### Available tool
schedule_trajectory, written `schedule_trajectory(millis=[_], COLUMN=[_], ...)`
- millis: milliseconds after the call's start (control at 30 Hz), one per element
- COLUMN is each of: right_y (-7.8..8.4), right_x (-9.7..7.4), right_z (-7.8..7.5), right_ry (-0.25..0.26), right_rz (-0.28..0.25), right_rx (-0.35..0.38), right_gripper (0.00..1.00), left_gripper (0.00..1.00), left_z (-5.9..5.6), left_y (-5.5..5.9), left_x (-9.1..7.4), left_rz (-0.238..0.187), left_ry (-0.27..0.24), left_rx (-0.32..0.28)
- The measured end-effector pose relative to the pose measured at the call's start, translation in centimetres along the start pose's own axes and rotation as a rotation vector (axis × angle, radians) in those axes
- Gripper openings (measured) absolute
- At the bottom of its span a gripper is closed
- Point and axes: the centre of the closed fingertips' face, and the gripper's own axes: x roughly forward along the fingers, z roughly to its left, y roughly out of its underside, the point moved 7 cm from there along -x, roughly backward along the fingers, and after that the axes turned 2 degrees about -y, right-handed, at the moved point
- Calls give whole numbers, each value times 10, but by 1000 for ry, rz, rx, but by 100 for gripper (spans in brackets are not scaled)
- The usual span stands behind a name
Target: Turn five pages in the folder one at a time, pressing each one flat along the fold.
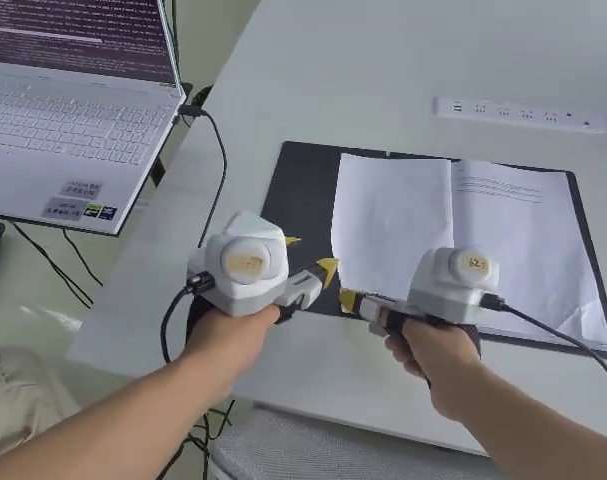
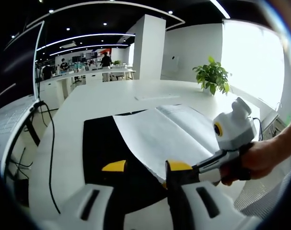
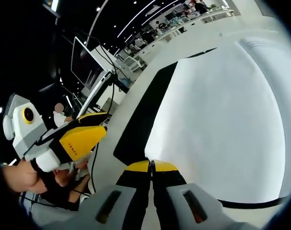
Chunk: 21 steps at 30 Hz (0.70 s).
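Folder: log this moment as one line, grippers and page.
left gripper open, over bare left half of folder | right gripper shut on page at its near corner | page lies left of fold

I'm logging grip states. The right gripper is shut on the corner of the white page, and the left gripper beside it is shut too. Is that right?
Not quite: the left gripper is open, its yellow-tipped jaws standing apart over the black folder, as the left gripper view shows. The rest holds: the right gripper is shut on the corner of the white page.
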Motion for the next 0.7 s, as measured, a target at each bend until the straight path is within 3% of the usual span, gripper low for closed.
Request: schedule_trajectory(millis=[467, 567, 700], right_y=[5, 6, 12], right_x=[-1, -3, -8], right_z=[1, 2, 4], right_ry=[-38, -51, -71], right_rz=[5, 4, 44], right_rx=[-13, 1, -35], right_gripper=[5, 7, 6], left_gripper=[22, 21, 19], left_z=[-17, -19, -20], left_y=[22, 20, 25], left_x=[39, 42, 51], left_rz=[63, 59, 75], left_ry=[72, 76, 84], left_rx=[61, 47, 25])
